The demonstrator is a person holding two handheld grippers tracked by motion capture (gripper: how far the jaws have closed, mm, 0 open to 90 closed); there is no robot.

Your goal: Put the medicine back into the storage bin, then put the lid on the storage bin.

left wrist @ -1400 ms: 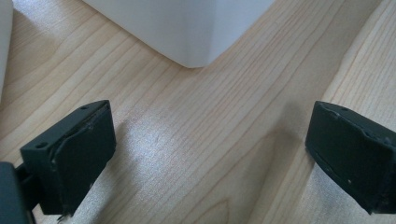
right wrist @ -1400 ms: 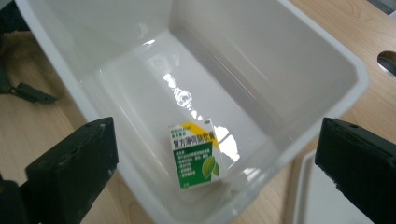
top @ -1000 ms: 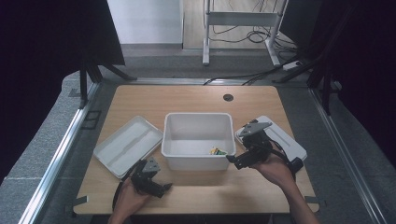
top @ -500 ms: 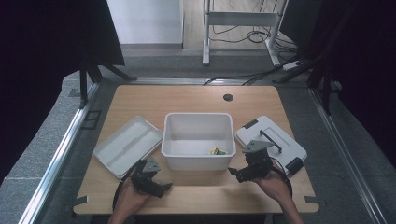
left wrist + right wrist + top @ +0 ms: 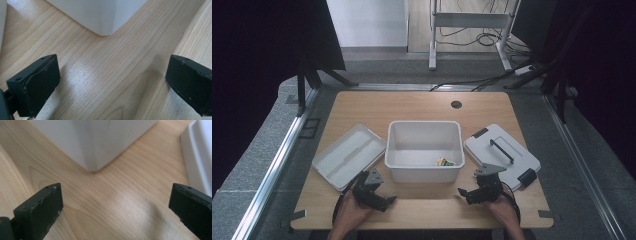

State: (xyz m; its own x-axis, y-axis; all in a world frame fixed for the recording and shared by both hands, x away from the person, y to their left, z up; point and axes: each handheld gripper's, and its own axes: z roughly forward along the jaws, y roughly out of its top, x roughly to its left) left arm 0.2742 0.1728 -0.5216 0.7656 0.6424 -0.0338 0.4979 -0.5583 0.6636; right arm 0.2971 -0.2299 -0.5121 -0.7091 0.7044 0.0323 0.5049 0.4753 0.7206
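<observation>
High view: white bin [image 5: 424, 150] with small yellow-green item [image 5: 444, 162] inside, both grippers wide, empty.

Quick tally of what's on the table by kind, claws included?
Bins: 1
Lids: 1
Trays: 1
Small items in the bin: 1
Claws: 2, left claw, right claw
Total: 6

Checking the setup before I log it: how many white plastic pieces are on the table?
3: a bin at centre, a tray to its left, a lid to its right.
</observation>
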